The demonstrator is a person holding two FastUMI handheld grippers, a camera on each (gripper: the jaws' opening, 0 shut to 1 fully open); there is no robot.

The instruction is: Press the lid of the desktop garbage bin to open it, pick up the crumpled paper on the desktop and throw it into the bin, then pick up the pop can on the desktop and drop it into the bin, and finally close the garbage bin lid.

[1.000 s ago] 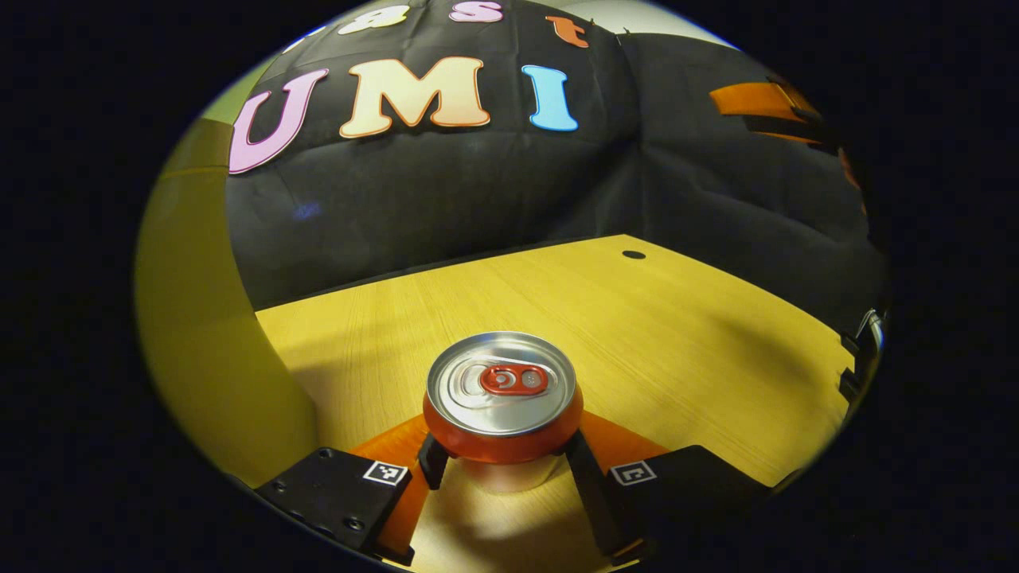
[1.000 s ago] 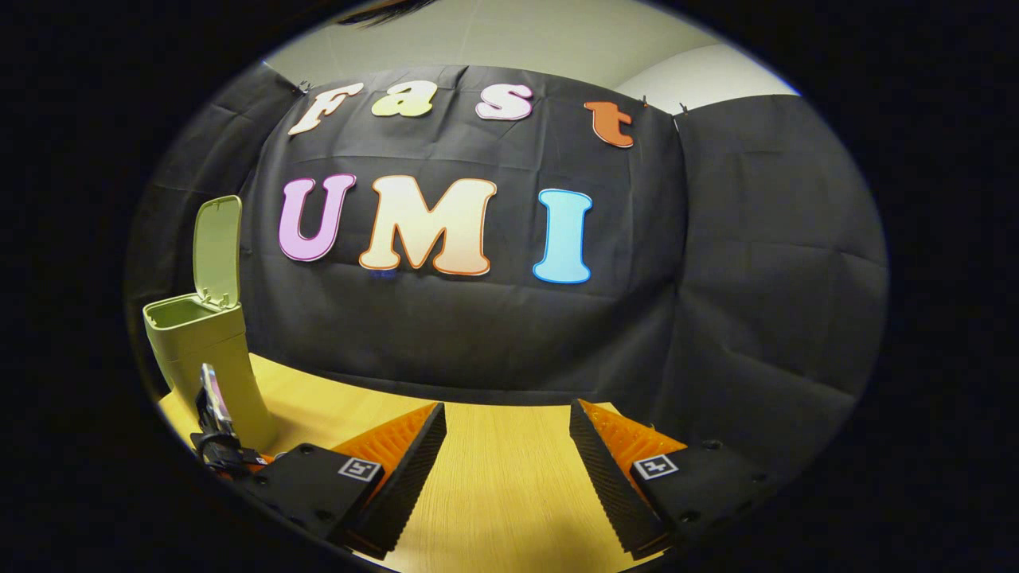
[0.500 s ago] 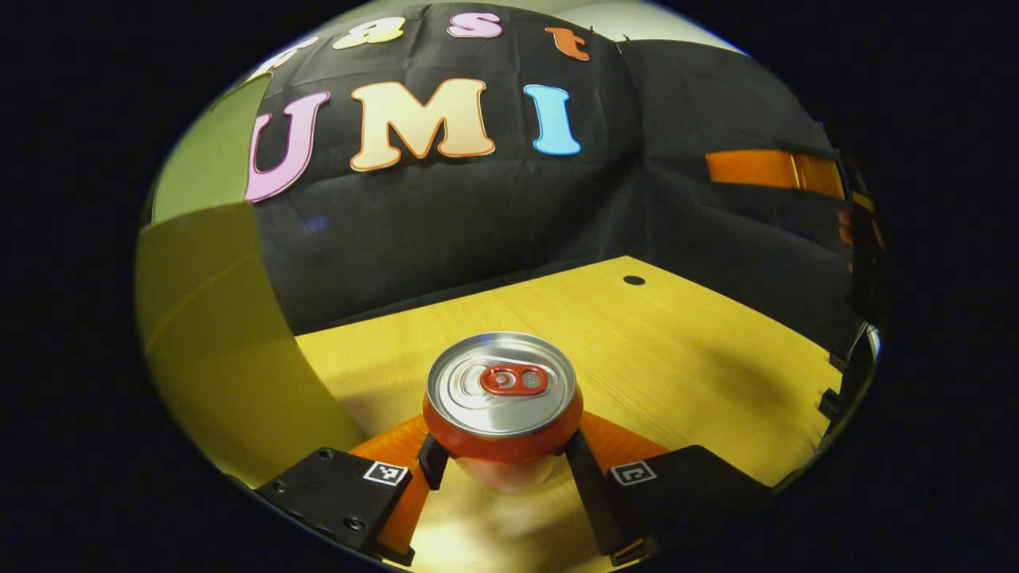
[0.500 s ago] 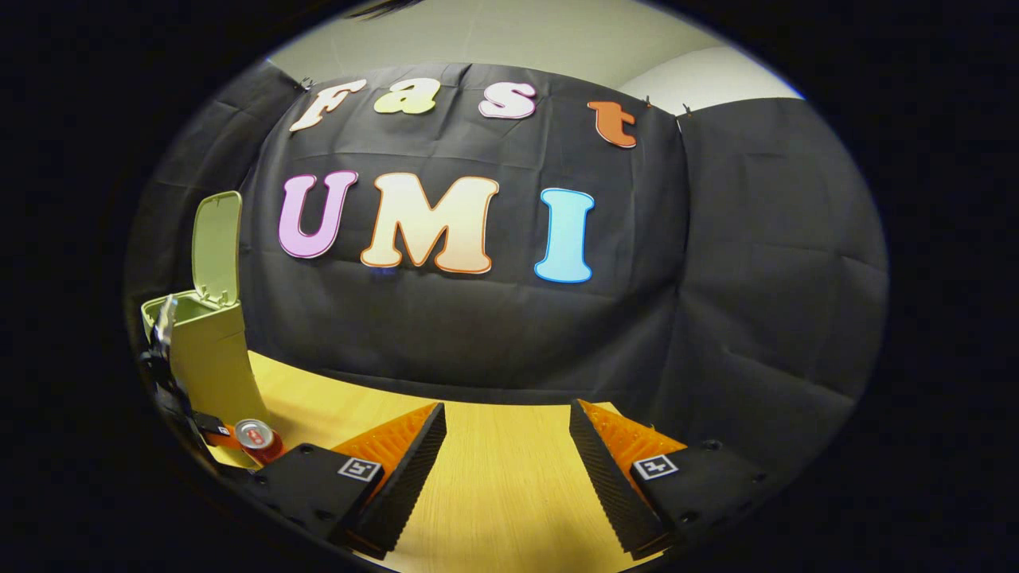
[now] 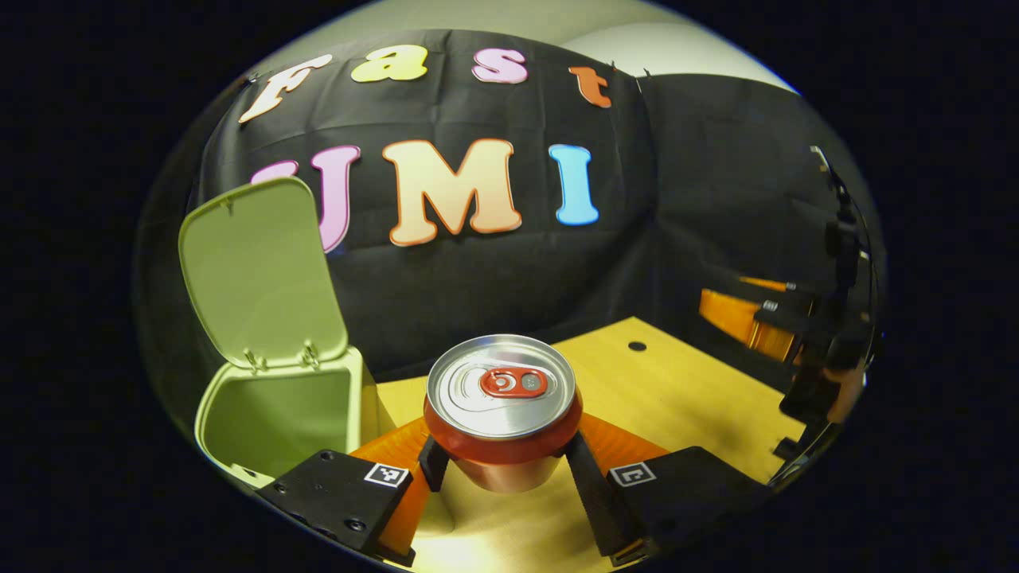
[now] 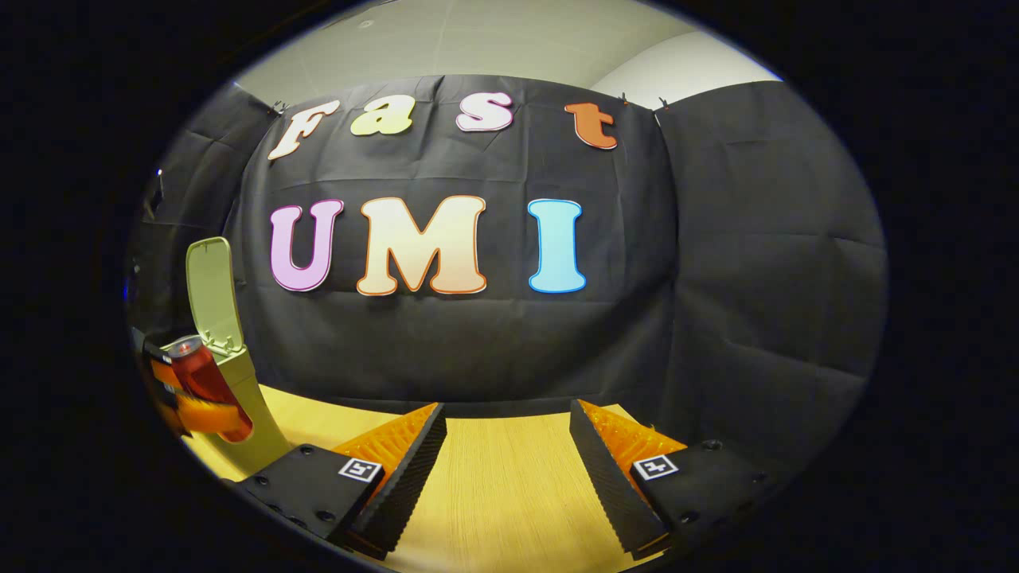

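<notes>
Left gripper [image 5: 503,469] is clamped on the red aluminium pop can with a silver top and red pull tab [image 5: 501,414], one finger pressed against each side of the can body just under the rim; can upright, held clear above the pale wooden tabletop [image 5: 677,398]. In the left gripper view the pale green plastic desktop garbage bin [image 5: 279,414] sits just to the left of the can, its hinged lid [image 5: 259,270] swung up and standing nearly vertical behind the mouth. The mouth is open; only the bare green inner wall can be seen from this angle, contents cannot be made out. The can is beside the bin's mouth, roughly at rim level, not over the opening. A small dark round hole [image 5: 637,346] sits in the tabletop farther back. At the right edge of that view the right gripper [image 5: 764,318] appears farther off. In the right gripper view, the right gripper [image 6: 508,446] hangs over the tabletop [image 6: 501,485] with its fingers spread wide apart and nothing between them. At far left of that view the same can [image 6: 203,382] shows in the left gripper, up against the front of the bin [image 6: 255,414] near its rim, lid [image 6: 211,290] raised.
</notes>
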